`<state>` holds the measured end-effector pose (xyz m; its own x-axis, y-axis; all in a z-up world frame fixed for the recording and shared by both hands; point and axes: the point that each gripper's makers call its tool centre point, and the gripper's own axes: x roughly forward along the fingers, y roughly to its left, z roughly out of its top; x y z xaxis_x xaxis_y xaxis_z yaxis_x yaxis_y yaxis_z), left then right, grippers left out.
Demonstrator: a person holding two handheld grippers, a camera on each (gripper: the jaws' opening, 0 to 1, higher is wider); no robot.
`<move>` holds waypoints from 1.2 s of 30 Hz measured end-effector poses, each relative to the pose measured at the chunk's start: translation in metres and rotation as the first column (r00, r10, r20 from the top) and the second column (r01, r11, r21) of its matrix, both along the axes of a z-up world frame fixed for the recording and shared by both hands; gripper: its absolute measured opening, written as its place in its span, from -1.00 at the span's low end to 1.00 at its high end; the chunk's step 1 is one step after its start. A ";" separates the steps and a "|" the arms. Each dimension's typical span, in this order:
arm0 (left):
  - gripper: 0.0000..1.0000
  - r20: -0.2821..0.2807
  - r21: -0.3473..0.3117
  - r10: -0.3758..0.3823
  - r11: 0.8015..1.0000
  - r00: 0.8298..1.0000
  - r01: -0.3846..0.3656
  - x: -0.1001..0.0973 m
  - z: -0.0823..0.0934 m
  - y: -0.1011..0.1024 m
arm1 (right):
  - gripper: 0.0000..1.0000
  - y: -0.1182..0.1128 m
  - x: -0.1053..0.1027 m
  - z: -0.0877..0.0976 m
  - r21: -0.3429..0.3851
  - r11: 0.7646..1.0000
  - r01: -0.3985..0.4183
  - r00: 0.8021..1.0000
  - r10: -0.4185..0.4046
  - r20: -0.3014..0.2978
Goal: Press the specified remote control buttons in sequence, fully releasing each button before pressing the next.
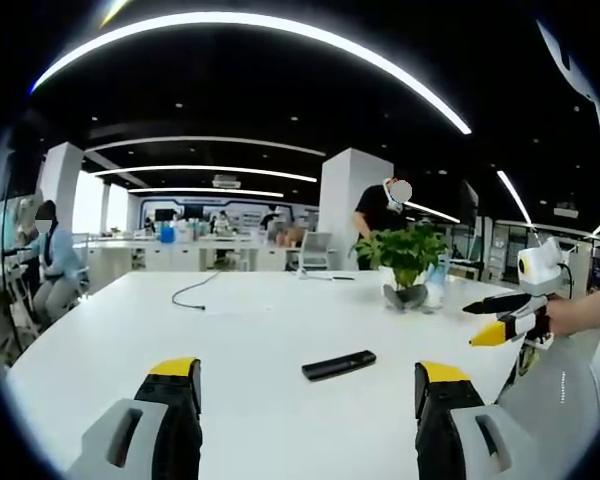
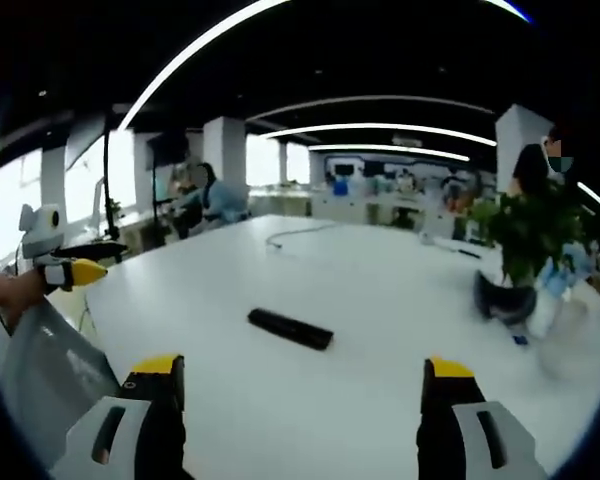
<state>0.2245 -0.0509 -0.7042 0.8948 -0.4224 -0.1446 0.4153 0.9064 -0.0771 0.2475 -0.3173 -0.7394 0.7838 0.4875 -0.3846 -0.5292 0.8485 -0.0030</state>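
White table (image 1: 240, 330), long and broad, open-plan office behind it.

Left gripper (image 1: 308, 395): both yellow-tipped fingers (image 1: 175, 368) stand wide apart with nothing between them, held above the near edge of the table. The remote control (image 1: 339, 365), a slim black bar, lies flat on the tabletop just ahead of the fingers, closer to the right-hand finger than to the left, and clear of both.

Right gripper (image 2: 305, 395): jaws also spread wide, holding nothing. From here the remote control (image 2: 290, 328) lies ahead of the gap between the fingers, nearer the left-hand one, no contact.

Each gripper shows in the other's view. The right gripper (image 1: 500, 318) sits off beyond the left gripper's right finger, at the table edge, a hand behind it; its yellow tips look close together from this angle, angle too oblique to be sure. The left gripper (image 2: 75, 270) shows far to the left of the right gripper's fingers.

Potted plant (image 1: 408, 262) stands on the table past the remote. A grey cable (image 1: 195, 290) trails further back. A seated person (image 1: 52, 265) at the far left.
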 end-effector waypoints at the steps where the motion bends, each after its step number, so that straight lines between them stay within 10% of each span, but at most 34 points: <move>1: 0.82 -0.001 0.001 0.000 1.000 1.000 0.000 0.000 0.000 0.000 | 0.95 -0.002 -0.001 0.000 -0.002 1.000 0.004 1.000 -0.004 0.003; 36: 0.82 -0.020 0.015 0.031 0.999 0.999 -0.030 0.000 -0.004 0.005 | 0.88 -0.006 -0.008 -0.004 0.022 1.000 0.020 1.000 -0.020 -0.005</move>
<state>0.2246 -0.0455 -0.7086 0.9041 -0.3926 -0.1686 0.3861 0.9197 -0.0716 0.2395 -0.3229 -0.7437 0.7917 0.4805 -0.3774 -0.5123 0.8586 0.0185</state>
